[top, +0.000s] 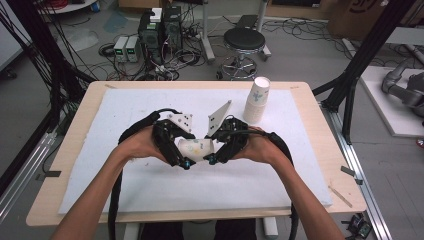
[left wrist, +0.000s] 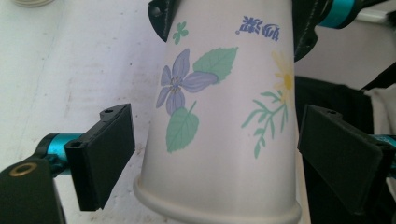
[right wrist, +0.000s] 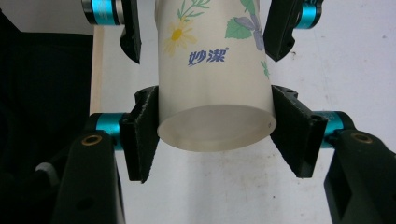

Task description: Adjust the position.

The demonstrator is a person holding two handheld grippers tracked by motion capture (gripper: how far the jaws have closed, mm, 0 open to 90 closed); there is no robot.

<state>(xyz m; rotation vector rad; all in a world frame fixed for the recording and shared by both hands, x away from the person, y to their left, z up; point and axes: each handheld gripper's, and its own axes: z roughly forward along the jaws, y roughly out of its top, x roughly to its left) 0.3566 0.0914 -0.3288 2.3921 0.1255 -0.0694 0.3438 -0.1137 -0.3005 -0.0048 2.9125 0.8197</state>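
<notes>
Here the paper cup (top: 196, 148) is lying on its side in the air above the white mat (top: 125, 110), stretched between the two tools over the middle of the table (top: 75, 117). The right gripper (right wrist: 215, 135) is pressing both black pads against the cup's narrow bottom end, clamped firmly on it. The left gripper (left wrist: 215, 158) is standing with its jaws spread around the rolled rim end; a gap is showing between each pad and the cup wall, so it is gripping nothing. Blue Chinese characters reading 妙潔 are showing on the cup's side, upright in the right gripper view and upside down in the left gripper view. Printed around them are a purple flower with green leaves and a yellow daisy with thin green sprigs. The cup is smooth, white and tapered. A stack of matching cups (top: 257, 100) is standing mouth-down near the mat's far right corner.
</notes>
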